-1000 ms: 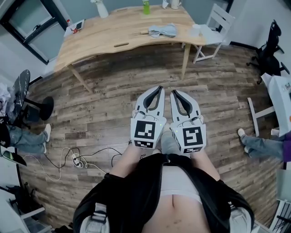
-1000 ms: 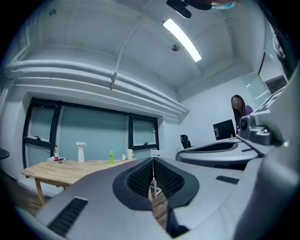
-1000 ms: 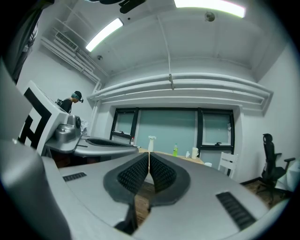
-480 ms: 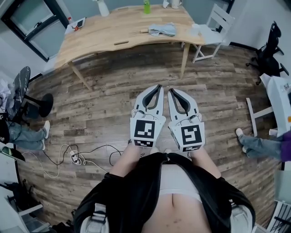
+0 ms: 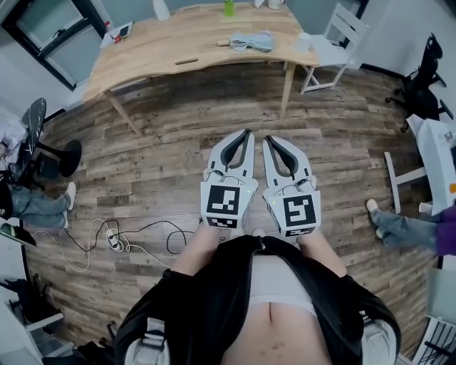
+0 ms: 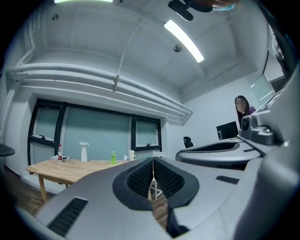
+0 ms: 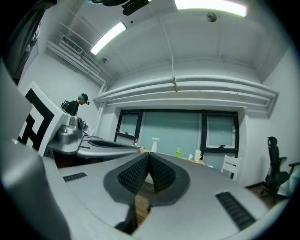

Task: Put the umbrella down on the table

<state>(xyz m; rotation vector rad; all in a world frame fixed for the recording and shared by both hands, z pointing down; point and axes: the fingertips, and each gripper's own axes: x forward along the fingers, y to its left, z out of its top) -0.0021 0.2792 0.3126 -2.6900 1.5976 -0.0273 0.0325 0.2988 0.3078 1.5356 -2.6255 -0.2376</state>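
Umbrella [image 5: 251,41] lies folded on the table [image 5: 164,60] across the room.
Left gripper [image 5: 246,134] and right gripper [image 5: 269,141], fingers pressed together and empty, hang over the floor [image 5: 157,164]; the task appears finished.

Between you and the desk [image 5: 157,57] the wooden floor [image 5: 178,135] lies open — a wide bare stretch. Along the desk's far edge stand a green bottle [image 5: 228,7] and a white spray bottle [image 5: 160,8]. A white chair [image 5: 335,36] stands by its right end. On the floor at your left lies a cable with a power strip [image 5: 112,240]; a person's legs [image 5: 35,203] lie beyond it, another person's legs [image 5: 402,229] at your right.
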